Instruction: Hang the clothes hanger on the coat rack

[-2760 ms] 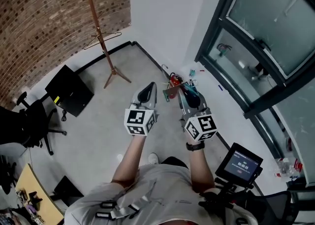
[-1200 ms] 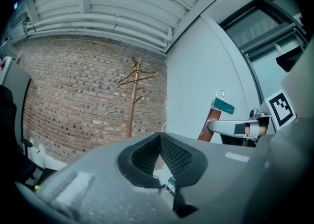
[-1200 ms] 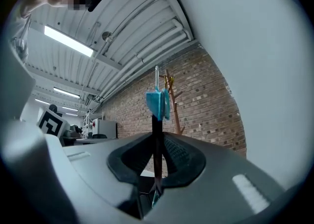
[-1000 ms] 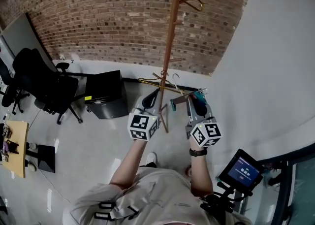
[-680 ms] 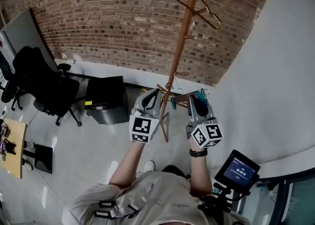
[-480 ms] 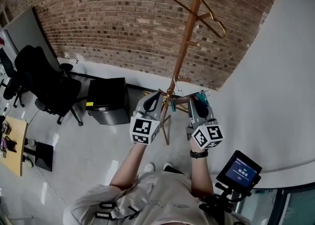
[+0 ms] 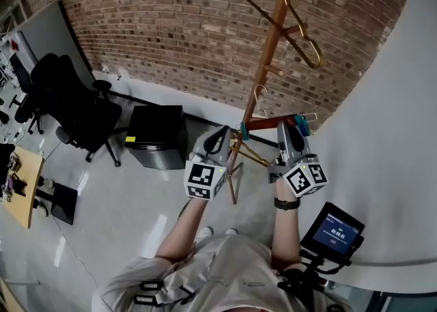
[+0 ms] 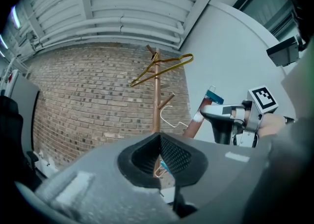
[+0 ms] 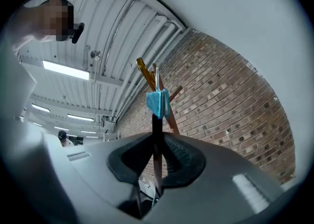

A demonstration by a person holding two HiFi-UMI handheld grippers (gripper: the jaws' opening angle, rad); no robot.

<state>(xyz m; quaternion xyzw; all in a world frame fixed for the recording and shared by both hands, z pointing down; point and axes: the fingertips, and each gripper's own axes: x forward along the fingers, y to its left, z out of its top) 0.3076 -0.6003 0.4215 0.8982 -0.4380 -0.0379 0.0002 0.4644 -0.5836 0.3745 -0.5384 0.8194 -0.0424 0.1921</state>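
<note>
A wooden coat rack (image 7: pixel 270 58) stands in front of the brick wall, and a gold wire hanger (image 7: pixel 290 20) hangs on its top pegs. A second gold hanger (image 7: pixel 250 156) sits low on the pole. My right gripper (image 7: pixel 291 128) is shut on a red-brown wooden hanger (image 7: pixel 272 124) with teal clips. That hanger's white hook (image 7: pixel 259 96) is close beside the pole. In the right gripper view the hanger bar (image 9: pixel 157 122) runs up between the jaws of the right gripper (image 9: pixel 157 142) to a teal clip (image 9: pixel 158 103). My left gripper (image 7: pixel 220 137) is shut, left of the pole, with nothing visibly held.
A black office chair (image 7: pixel 75 102) and a black cabinet (image 7: pixel 153 136) stand left of the rack by the brick wall (image 7: pixel 171 17). A white wall (image 7: pixel 389 126) rises on the right. A small screen (image 7: pixel 333 228) hangs at my right hip.
The rack has come closer and its top hanger now shows higher right. My right gripper has moved up and right with the wooden hanger, whose hook now stands beside the pole.
</note>
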